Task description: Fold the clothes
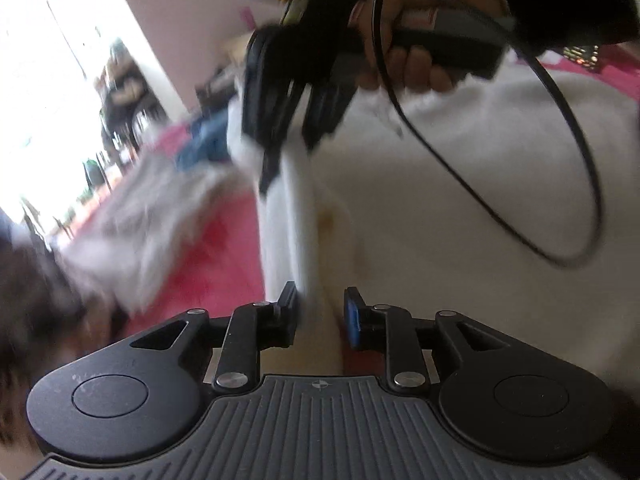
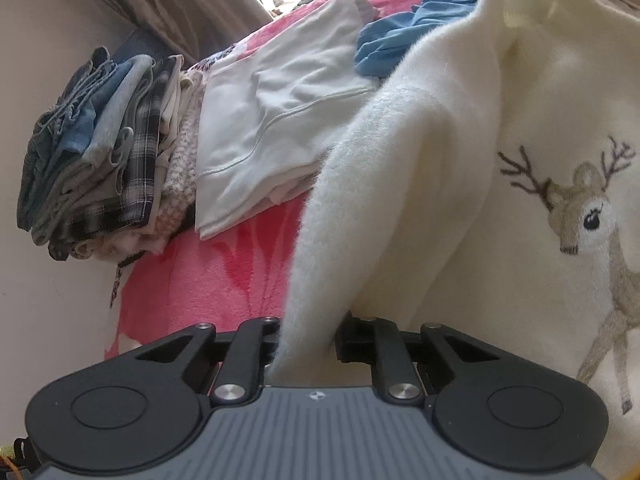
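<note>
On the far left of the right wrist view, a stack of folded clothes [image 2: 108, 152] is sitting at the edge of a pink blanket [image 2: 208, 280], with denim, grey and plaid layers showing. Just beside it a folded white garment [image 2: 272, 120] is lying flat, and a crumpled blue garment [image 2: 404, 36] is resting behind that. To the right, the white fuzzy sweater [image 2: 460, 184] is spreading across the blanket (a deer [image 2: 592, 232] is stitched on its front), and one sleeve is running down into the right gripper [image 2: 308, 344], whose jaws are clenching on the fabric.

In the blurred left wrist view, light-coloured clothes [image 1: 152, 216] are lying on the blanket at left. In the middle, the sweater sleeve [image 1: 288, 216] is stretching from the right gripper, seen above in the person's hand [image 1: 404, 36], down to the left gripper [image 1: 320, 316]. The left gripper's jaws are standing apart; the sleeve is lying against the left pad and clear of the right one, so it is released. A black cable [image 1: 576, 152] is looping at right
</note>
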